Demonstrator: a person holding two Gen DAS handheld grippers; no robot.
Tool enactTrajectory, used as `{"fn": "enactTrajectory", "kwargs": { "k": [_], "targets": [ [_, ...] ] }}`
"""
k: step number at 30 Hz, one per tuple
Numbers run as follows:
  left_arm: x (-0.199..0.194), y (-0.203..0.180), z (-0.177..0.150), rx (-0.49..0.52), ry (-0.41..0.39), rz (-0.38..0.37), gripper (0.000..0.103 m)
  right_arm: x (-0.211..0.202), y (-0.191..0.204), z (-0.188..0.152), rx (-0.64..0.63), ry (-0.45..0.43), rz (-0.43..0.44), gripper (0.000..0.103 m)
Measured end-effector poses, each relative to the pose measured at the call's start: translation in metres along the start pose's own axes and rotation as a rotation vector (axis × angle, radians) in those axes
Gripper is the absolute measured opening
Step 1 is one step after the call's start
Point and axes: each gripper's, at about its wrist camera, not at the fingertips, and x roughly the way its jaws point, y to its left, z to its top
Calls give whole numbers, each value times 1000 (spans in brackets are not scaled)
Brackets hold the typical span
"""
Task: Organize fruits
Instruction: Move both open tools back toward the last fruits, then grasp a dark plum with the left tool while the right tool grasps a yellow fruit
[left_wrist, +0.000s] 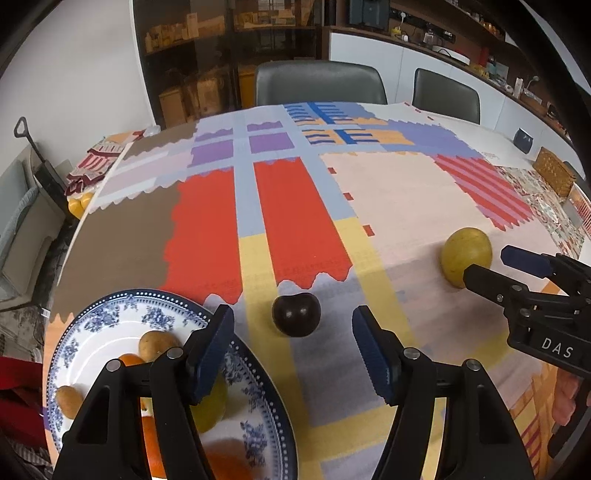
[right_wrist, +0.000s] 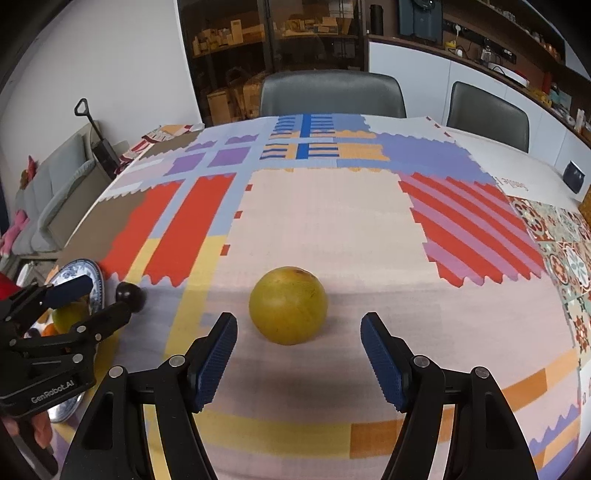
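So the table (right_wrist: 332, 229) has a loud patchwork tablecloth (left_wrist: 295, 206) over it, with two grey chairs (left_wrist: 319, 83) pushed in at the far edge and dark shelving (right_wrist: 269, 40) against the wall behind them. A blue-and-white plate (left_wrist: 110, 325) sits at the near left corner, already holding a couple of small brownish fruits (left_wrist: 155, 345), something orange (left_wrist: 131, 359) and a yellow-green one partly hidden behind the left gripper's finger. Over at the far right edge there's a woven basket (left_wrist: 554, 173).

Nothing really blocks either gripper; the cloth in front of both is bare apart from the fruit.

Left gripper (left_wrist: 293, 354): jaws apart, nothing between the pads. The dark plum (left_wrist: 296, 314) lies on the cloth just ahead of the fingertips, roughly centred in the gap, right beside the plate's rim but not on it.

Right gripper (right_wrist: 299, 358): jaws also apart and empty. The round yellow fruit (right_wrist: 288, 304) sits on the pale pink patch just beyond the tips, a touch left of centre, not touching either pad. It's well to the right of the plum.
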Motion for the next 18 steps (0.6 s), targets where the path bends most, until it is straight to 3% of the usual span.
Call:
{"fn": "enactTrajectory", "kwargs": {
  "k": [9,12,14,18],
  "targets": [
    [10,-3,2,21,11,17,48,15,0,2,1,20,48,69],
    [11,-4,3,20,21,-1,38,17,1,1,2,26,71,58],
    [13,-6,3,28,25,1,30,19,1,1,3,31,77,56],
    [13,-6,3,31,23,5,30,19,-2,2,7,27,74,50]
  ]
}}
